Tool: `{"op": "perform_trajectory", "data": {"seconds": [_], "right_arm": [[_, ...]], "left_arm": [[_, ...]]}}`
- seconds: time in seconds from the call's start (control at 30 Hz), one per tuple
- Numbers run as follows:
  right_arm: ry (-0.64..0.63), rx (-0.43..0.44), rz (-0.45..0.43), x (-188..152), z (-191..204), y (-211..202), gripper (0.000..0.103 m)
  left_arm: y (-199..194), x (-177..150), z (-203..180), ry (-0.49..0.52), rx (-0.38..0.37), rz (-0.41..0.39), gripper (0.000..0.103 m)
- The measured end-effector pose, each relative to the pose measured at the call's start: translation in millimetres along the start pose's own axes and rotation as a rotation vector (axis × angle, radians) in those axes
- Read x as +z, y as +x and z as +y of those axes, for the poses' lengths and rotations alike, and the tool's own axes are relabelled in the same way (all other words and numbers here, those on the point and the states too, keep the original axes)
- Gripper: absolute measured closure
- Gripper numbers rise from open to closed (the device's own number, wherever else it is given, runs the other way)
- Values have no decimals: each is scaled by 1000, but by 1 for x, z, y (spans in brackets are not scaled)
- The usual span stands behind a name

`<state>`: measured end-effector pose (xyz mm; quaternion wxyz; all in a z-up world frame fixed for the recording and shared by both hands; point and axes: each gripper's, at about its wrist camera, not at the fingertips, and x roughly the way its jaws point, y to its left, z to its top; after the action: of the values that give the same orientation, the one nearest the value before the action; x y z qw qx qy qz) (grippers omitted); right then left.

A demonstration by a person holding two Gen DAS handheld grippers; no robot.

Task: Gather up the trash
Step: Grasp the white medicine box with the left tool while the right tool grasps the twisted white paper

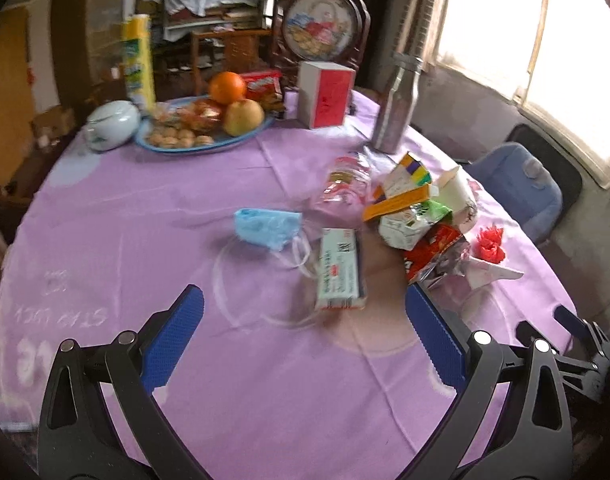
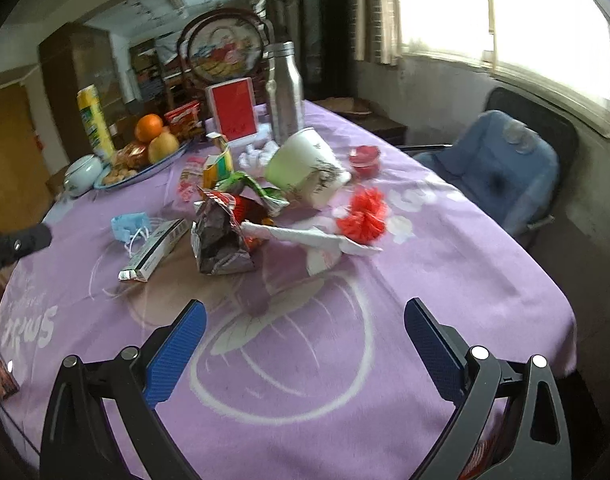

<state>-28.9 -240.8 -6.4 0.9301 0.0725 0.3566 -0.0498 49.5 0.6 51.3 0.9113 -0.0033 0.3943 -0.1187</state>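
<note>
Trash lies scattered on the purple tablecloth. A blue face mask and a flat white box lie just ahead of my left gripper, which is open and empty. To the right sits a heap of wrappers, a crushed clear bottle and a red crumpled scrap. In the right wrist view my right gripper is open and empty, short of a silver foil bag, a tipped paper cup, white paper and the red scrap.
At the table's far side stand a blue plate of fruit and snacks, a white lidded pot, a yellow canister, a red-and-white box and a steel bottle. A blue-cushioned chair stands at the right.
</note>
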Motion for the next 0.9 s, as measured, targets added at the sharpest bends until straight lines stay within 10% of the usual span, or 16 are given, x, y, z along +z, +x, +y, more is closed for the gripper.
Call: {"op": "perform_trajectory", "data": {"seconds": [0.43,0.9], "right_arm": [[-138,-23,72,22,15,43,6],[-241,-16,84,28,23,58,6]], "left_arm": [[72,-2,10,-145,-306,195,6],[100,-10,7,-72,-220,286,7]]}}
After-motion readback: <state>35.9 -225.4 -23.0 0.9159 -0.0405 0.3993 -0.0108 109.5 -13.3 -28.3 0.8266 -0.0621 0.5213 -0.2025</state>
